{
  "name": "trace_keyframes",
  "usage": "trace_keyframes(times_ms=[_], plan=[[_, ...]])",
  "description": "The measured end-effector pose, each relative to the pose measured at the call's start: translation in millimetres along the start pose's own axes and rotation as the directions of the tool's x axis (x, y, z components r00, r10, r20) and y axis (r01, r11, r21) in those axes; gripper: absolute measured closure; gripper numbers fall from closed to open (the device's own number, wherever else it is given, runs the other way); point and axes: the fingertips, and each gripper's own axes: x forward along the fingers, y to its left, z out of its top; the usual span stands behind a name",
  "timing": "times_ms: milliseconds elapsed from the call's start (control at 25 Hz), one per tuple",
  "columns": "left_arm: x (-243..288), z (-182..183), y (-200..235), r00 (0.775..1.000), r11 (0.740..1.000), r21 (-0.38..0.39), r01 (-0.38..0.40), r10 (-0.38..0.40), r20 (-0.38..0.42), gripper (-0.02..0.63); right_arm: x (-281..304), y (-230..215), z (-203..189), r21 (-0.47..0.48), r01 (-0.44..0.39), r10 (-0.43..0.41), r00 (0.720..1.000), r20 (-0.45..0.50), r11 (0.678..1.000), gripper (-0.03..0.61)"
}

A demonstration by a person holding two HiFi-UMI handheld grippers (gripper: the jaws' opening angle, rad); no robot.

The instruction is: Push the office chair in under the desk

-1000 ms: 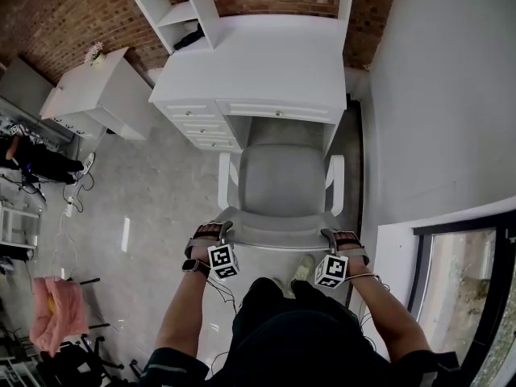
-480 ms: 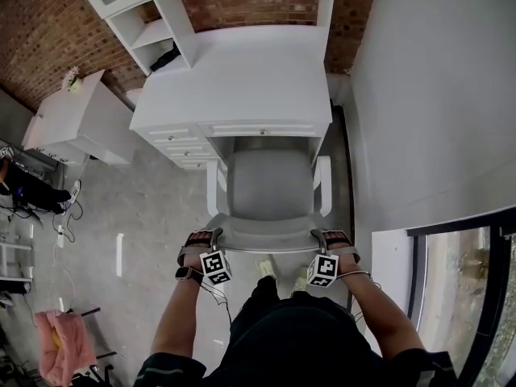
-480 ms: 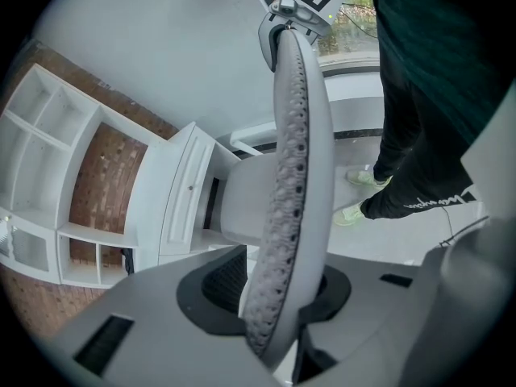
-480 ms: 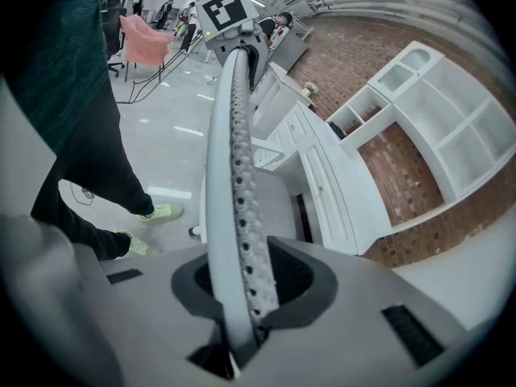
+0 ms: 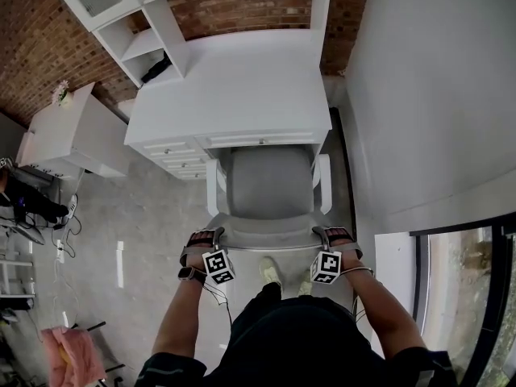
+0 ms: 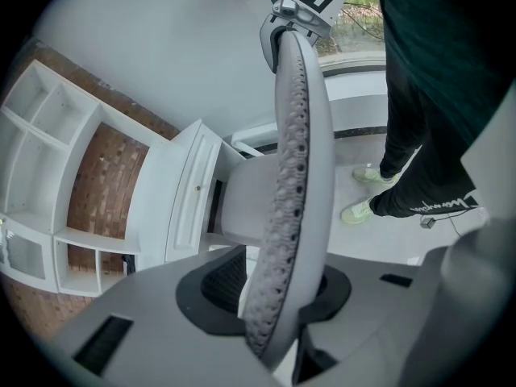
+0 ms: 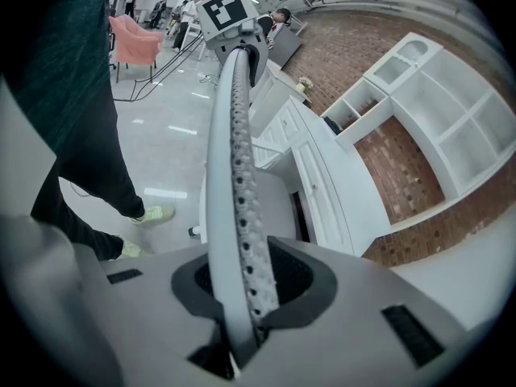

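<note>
The chair (image 5: 270,185) is seen with a grey seat, white armrests (image 5: 213,188) and a perforated grey backrest (image 6: 294,176) in a pale frame. It is placed squarely at the desk (image 5: 234,87), beside the drawers (image 5: 181,158), with the seat's front edge tucked under the desk top and the backrest farthest from the desk. Both forearms (image 5: 181,317) are stretched toward the desk. The backrest's top rim is pinched at its left corner by the left gripper (image 5: 205,240) and at its right corner by the right gripper (image 5: 330,236).
</note>
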Motion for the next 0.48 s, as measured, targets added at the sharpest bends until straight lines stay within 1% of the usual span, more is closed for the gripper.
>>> trace_keyframes(times_ms=[280,480], plan=[[9,-7,19,1.000,1.000,-0.002,-0.002,0.002,0.001,0.511,14,-17,8,-0.009,0.007,-0.007,1.000,0.005,1.000,0.509],[14,-5,29,1.000,1.000,0.000,0.002,-0.002,0.000,0.511,20,-26,6,-0.007,0.001,-0.001,1.000,0.005,1.000,0.511]])
